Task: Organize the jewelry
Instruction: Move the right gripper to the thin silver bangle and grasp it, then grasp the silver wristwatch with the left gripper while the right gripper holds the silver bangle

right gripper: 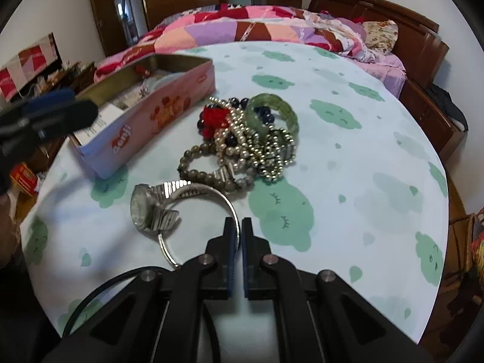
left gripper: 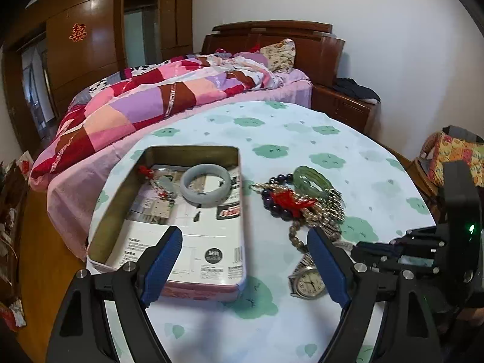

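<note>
A pink tin box (left gripper: 169,242) (right gripper: 145,121) lies open on the round table; inside are a grey bangle (left gripper: 205,186) and a small red-tasselled pendant (left gripper: 157,181). Right of it lies a jewelry pile: a green jade bangle (left gripper: 311,178) (right gripper: 272,112), purple and pearl bead strings with a red ornament (left gripper: 290,201) (right gripper: 214,118). A silver wristwatch (left gripper: 307,282) (right gripper: 145,208) lies nearer. My left gripper (left gripper: 245,248) is open and empty above the box's near right corner. My right gripper (right gripper: 239,230) is shut on a thin silver bangle (right gripper: 196,190) that rings the watch.
The table wears a pale cloth with green cloud prints (right gripper: 363,157). A bed with a patchwork quilt (left gripper: 151,99) stands behind it, a wooden nightstand (left gripper: 345,103) at the right. Boxes and clutter (right gripper: 27,60) sit on the floor at the left.
</note>
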